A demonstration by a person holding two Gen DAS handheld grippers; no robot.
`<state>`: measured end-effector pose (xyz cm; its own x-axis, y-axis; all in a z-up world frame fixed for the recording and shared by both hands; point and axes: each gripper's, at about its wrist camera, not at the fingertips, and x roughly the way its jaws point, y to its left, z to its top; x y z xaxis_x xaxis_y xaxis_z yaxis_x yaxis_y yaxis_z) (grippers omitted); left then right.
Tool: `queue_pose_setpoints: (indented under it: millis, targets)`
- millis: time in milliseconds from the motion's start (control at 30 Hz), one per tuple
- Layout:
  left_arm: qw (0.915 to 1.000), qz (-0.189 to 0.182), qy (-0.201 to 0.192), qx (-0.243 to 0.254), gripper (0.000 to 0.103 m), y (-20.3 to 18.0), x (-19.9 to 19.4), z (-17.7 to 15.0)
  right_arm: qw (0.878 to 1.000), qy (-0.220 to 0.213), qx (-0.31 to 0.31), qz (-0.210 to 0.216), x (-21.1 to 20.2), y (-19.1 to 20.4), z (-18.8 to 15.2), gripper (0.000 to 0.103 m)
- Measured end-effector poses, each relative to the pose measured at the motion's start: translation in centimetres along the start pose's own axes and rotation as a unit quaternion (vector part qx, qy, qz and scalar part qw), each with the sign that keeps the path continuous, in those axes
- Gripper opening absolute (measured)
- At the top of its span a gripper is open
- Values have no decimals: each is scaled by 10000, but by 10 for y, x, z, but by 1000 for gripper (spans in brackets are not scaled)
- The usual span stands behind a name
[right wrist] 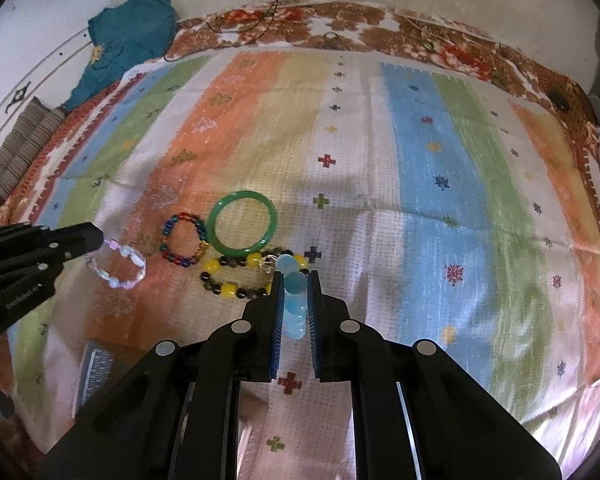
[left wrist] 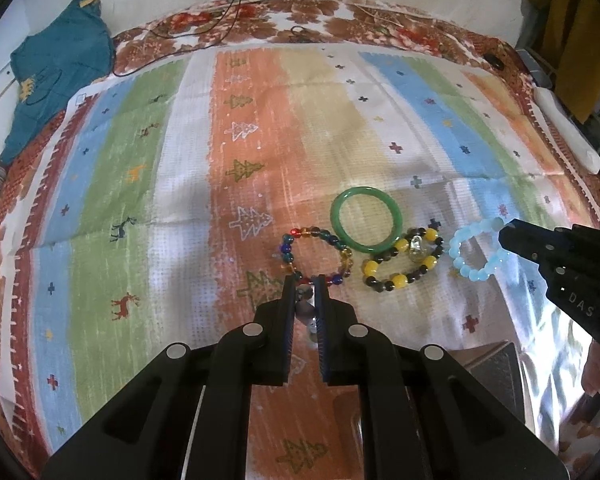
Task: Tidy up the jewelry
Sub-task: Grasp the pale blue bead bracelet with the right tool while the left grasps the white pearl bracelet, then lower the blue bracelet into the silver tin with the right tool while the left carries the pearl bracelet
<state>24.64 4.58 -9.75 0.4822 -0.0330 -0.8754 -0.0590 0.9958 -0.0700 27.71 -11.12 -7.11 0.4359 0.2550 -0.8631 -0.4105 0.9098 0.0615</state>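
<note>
My left gripper (left wrist: 305, 280) is shut on a pale pink and white bead bracelet (right wrist: 118, 266), which hangs from its tip in the right wrist view. My right gripper (right wrist: 295, 278) is shut on a light blue bead bracelet (left wrist: 474, 250), held just right of the others. On the striped cloth (left wrist: 180, 184) lie a green bangle (left wrist: 366, 218), a multicoloured bead bracelet (left wrist: 318, 254) and a yellow and black bead bracelet (left wrist: 404, 262) with a clear charm. The green bangle (right wrist: 244, 222) touches the yellow and black one (right wrist: 240, 274).
A teal garment (left wrist: 56, 76) lies at the far left corner. Black cables (left wrist: 220, 8) run over the floral bedspread at the back. A white object (left wrist: 568, 132) lies along the right edge. A striped cushion (right wrist: 24, 140) sits at the left.
</note>
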Motion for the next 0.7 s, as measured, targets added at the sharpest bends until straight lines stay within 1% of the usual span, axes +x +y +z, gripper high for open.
queue_pose_setpoints:
  millis: [367,700]
  targets:
    - [9994,-208,-289,27,9,-14,-35,-3,9991,-354,-43,231,-37,14,-5,12]
    - [9988,-298,-371,110,9,-18,-52,-14,9982,-525,-115,259,-55,19,-14,12]
